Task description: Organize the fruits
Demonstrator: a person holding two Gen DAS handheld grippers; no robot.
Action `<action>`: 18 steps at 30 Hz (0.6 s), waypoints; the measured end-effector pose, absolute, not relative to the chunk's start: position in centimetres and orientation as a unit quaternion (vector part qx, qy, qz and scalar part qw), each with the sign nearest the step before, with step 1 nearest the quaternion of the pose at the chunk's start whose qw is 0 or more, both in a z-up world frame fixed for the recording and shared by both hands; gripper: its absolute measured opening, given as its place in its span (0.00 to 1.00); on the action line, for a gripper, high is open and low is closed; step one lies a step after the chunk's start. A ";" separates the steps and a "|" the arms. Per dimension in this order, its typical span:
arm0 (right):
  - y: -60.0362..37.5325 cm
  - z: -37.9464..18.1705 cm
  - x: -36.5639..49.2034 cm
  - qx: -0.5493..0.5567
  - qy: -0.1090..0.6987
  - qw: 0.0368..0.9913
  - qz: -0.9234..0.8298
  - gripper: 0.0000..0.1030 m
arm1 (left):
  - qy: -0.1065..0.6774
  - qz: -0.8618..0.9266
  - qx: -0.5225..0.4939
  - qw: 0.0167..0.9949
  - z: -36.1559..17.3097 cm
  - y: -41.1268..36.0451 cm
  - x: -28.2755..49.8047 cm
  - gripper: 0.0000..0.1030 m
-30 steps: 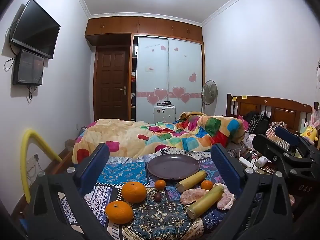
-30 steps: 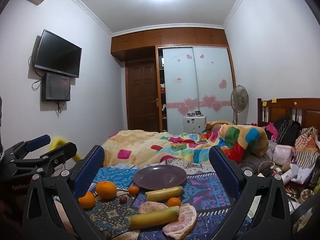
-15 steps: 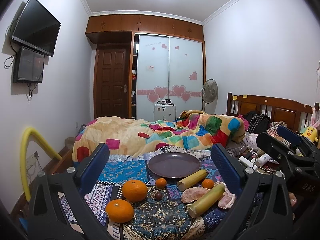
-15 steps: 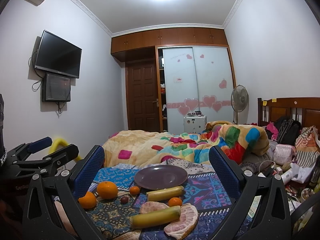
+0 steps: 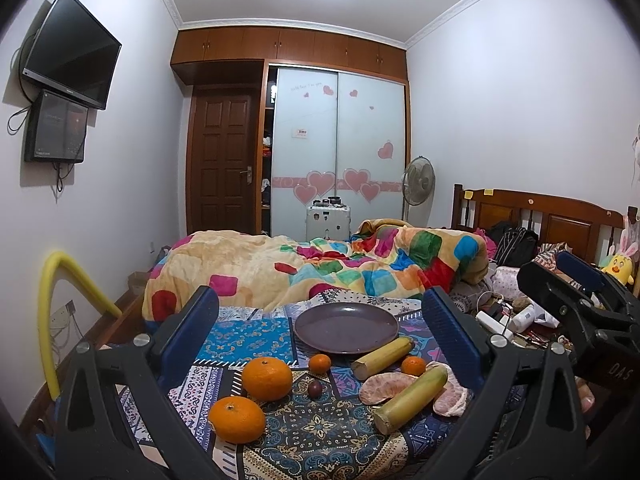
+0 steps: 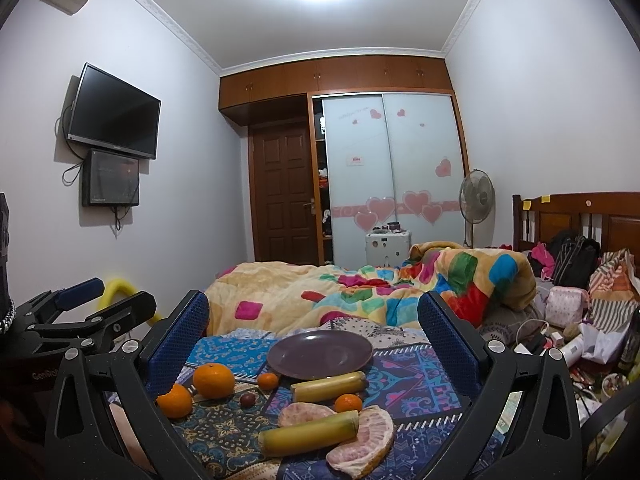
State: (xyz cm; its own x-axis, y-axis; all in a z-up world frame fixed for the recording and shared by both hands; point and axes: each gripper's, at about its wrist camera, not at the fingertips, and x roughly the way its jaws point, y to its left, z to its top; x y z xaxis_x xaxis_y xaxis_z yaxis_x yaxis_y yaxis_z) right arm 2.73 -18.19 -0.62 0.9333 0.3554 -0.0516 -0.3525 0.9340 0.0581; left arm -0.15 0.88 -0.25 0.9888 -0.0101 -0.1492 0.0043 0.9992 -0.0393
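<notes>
Two large oranges (image 5: 267, 378), two small (image 5: 319, 363), one plate (image 5: 346, 327).

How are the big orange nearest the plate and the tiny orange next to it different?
The big orange is much larger than the tiny orange. The big orange shows a green stem dot on top; none shows on the tiny orange. The tiny orange sits closer to the purple plate than the big orange. Both are round, orange, unpeeled, and rest on the patterned cloth.
</notes>
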 end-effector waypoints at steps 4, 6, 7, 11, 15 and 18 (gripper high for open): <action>-18.2 -0.6 2.8 0.024 0.030 0.983 0.180 1.00 | 0.075 -0.004 -0.019 0.997 -0.2 0.9 -0.1 1.00; -18.3 -0.5 2.7 0.024 0.030 0.983 0.180 1.00 | 0.076 -0.006 -0.020 0.997 -0.2 0.9 -0.2 1.00; -18.3 -0.5 2.8 0.025 0.030 0.983 0.180 1.00 | 0.076 -0.006 -0.019 0.997 -0.3 0.8 -0.2 1.00; -18.4 -0.5 2.8 0.025 0.030 0.983 0.180 1.00 | 0.076 -0.006 -0.019 0.997 -0.2 0.6 -0.3 1.00; -18.4 -0.5 2.8 0.026 0.031 0.983 0.180 1.00 | 0.076 -0.006 -0.019 0.997 -0.2 0.6 -0.3 1.00; -18.4 -0.5 2.8 0.029 0.032 0.983 0.181 1.00 | 0.076 -0.006 -0.020 0.997 -0.2 0.6 -0.3 1.00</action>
